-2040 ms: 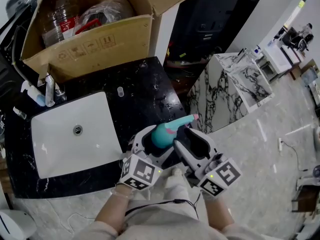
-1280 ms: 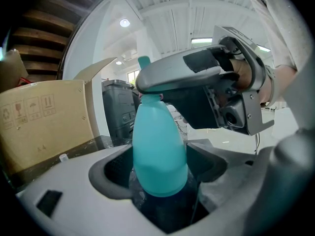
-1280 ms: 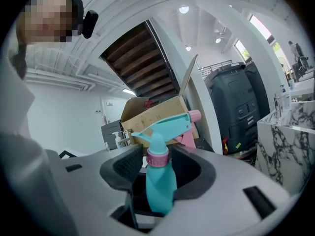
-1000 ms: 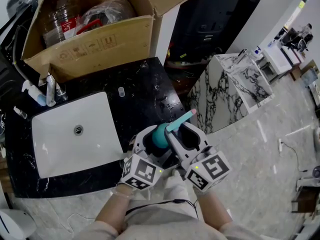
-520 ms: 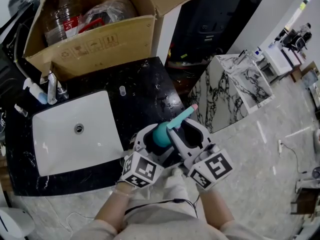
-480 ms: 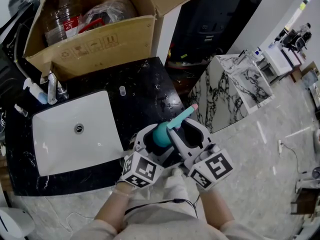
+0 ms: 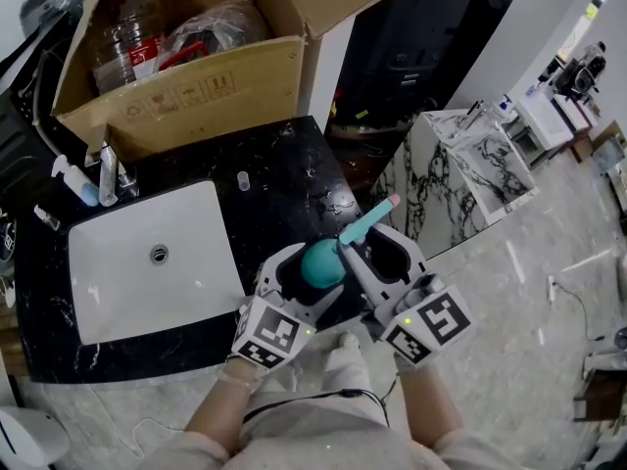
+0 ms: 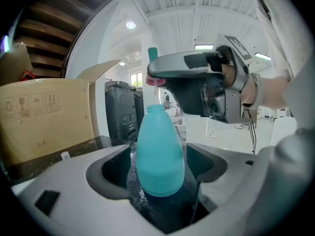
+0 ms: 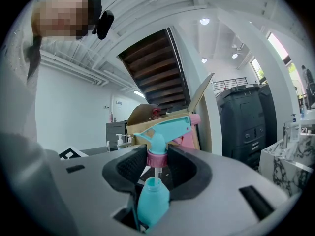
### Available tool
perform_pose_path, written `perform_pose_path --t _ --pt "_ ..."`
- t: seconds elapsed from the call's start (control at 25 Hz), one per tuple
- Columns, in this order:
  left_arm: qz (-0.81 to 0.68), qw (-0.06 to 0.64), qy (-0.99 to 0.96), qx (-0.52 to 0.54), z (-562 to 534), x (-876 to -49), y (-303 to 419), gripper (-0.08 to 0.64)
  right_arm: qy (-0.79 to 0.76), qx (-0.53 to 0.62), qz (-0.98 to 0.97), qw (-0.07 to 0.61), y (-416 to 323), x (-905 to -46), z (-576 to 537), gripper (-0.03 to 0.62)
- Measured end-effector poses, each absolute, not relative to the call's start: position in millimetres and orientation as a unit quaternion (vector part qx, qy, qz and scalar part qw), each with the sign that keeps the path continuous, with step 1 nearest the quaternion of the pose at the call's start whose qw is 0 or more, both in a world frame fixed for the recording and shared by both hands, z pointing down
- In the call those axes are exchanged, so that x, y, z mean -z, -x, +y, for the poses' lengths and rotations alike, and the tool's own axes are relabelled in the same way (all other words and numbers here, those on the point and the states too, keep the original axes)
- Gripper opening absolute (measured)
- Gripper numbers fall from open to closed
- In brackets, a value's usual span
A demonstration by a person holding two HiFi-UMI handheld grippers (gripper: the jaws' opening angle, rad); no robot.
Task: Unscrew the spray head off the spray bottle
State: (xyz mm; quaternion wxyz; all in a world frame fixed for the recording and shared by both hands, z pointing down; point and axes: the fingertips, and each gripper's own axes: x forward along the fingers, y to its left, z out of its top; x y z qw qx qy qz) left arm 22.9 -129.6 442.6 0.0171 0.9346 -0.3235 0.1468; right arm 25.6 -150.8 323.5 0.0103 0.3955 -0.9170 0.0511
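A teal spray bottle point(image 8: 159, 154) stands upright between the jaws of my left gripper point(image 8: 158, 173), which is shut on its body. Its neck point(image 8: 156, 108) is bare. My right gripper point(image 9: 158, 163) is shut on the pink collar point(image 9: 157, 158) of the teal spray head point(image 9: 166, 128), held just above the bottle point(image 9: 152, 200). A thin dip tube point(image 9: 156, 171) still runs down into the neck. In the head view the bottle point(image 7: 321, 262) sits over the counter's front edge between the left gripper point(image 7: 304, 277) and the right gripper point(image 7: 377, 258), and the spray head point(image 7: 368, 220) points up to the right.
The black marble counter point(image 7: 284, 179) holds a white sink point(image 7: 98, 292), a faucet point(image 7: 108, 172), a pump bottle point(image 7: 74, 179) and a small clear cap point(image 7: 243, 180). An open cardboard box point(image 7: 186, 86) stands behind. A marble block point(image 7: 460, 174) sits on the floor to the right.
The right gripper has risen a little with the spray head, which now stands clear above the bottle's neck. The left gripper and bottle have stayed put.
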Motion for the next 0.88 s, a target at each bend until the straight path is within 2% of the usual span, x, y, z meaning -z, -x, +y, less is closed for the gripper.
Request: perform_pose_path --t 0.44,0.6,0.64,0.76,0.88 --pt "-0.345 0.064 -0.933 -0.075 -127.3 -417.3 1.8 0.344 -0.393 -0.029 -0.919 -0.009 -23.8 -297.0 -149.0 0.140" --pt "-0.360 0.055 -0.929 -0.065 -123.5 -409.5 14.6 0.341 -0.393 -0.019 -0.919 -0.014 -23.2 -285.7 -147.9 0.140" --pt "-0.364 0.051 -0.928 -0.061 -121.9 -406.6 18.2 0.311 -0.393 -0.016 -0.919 -0.016 -23.3 -282.2 -147.2 0.140" --pt "-0.387 0.038 -0.920 -0.050 -119.0 -400.9 30.8 0.140 -0.396 -0.005 -0.918 -0.023 -24.7 -271.7 -145.4 0.140" --pt "-0.400 0.038 -0.914 -0.047 -117.2 -403.0 37.9 0.023 -0.398 0.002 -0.917 -0.027 -25.8 -265.5 -145.0 0.140"
